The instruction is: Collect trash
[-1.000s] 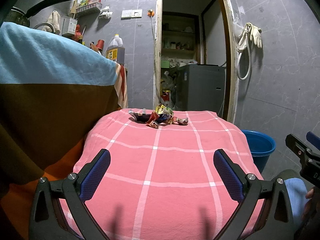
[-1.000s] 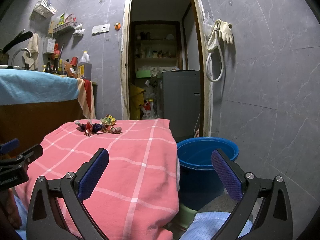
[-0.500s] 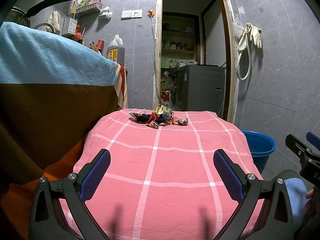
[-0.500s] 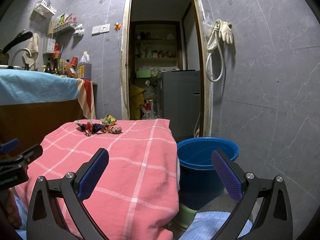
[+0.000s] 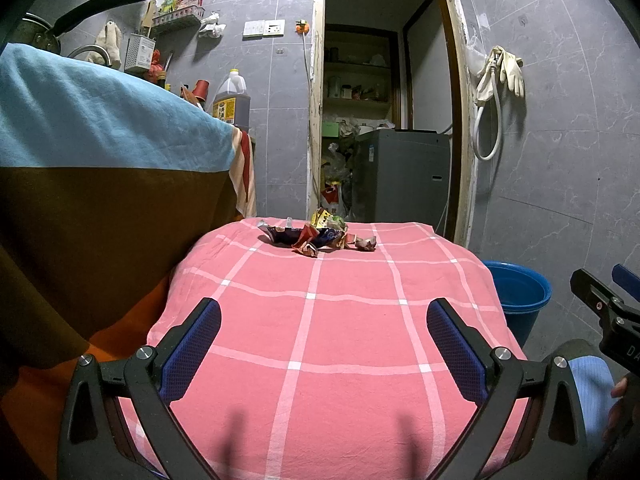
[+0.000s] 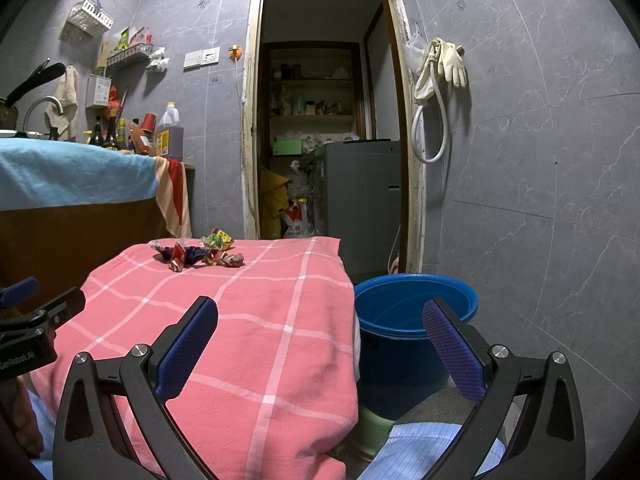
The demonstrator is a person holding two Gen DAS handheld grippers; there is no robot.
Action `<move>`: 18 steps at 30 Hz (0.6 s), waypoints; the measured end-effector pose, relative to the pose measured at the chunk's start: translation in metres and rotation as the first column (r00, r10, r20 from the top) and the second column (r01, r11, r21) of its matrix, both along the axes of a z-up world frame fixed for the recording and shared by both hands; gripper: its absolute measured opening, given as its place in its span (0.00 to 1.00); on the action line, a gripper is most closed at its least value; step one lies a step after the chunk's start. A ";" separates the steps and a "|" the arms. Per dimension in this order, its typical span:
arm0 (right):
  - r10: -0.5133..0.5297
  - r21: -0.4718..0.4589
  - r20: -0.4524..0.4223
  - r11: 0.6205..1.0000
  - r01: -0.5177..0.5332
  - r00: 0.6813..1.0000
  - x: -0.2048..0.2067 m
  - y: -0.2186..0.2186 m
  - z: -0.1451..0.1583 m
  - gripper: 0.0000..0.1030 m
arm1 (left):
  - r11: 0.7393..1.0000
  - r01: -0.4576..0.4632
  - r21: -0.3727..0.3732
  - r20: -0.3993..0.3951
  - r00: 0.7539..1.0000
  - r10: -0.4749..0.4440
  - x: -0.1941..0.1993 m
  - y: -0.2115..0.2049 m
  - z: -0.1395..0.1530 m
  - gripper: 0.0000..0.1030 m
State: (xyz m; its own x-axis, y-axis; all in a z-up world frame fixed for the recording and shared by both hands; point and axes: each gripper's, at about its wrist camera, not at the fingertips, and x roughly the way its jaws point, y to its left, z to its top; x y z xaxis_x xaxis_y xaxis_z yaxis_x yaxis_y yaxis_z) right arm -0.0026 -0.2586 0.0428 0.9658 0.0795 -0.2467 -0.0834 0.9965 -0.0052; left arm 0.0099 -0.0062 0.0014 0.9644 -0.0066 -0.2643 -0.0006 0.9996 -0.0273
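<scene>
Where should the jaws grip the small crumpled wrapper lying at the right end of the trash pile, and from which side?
Grip the small crumpled wrapper across its balled middle, coming from above and the near side. It sits slightly apart from the trash pile on the pink cloth, so open jaws could probably straddle it cleanly.

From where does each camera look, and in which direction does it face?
Left wrist: on the left tongs, facing across the pink cloth to the wrappers; right tongs show at the edge.
Right wrist: on the right tongs, facing the blue bucket; left tongs show.
Shared: cloth, wrappers, bucket, doorway.
</scene>
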 end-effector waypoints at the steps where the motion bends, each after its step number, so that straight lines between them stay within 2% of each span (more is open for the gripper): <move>1: 0.000 0.000 0.000 1.000 0.000 1.000 0.000 0.000 0.000 1.00 | 1.000 0.000 0.000 0.000 1.000 0.000 0.000 0.000 0.000 0.98; 18: 0.000 0.001 -0.001 1.000 0.000 1.000 0.000 0.000 0.000 1.00 | 1.000 0.000 0.000 0.000 1.000 0.000 0.000 0.000 0.000 0.98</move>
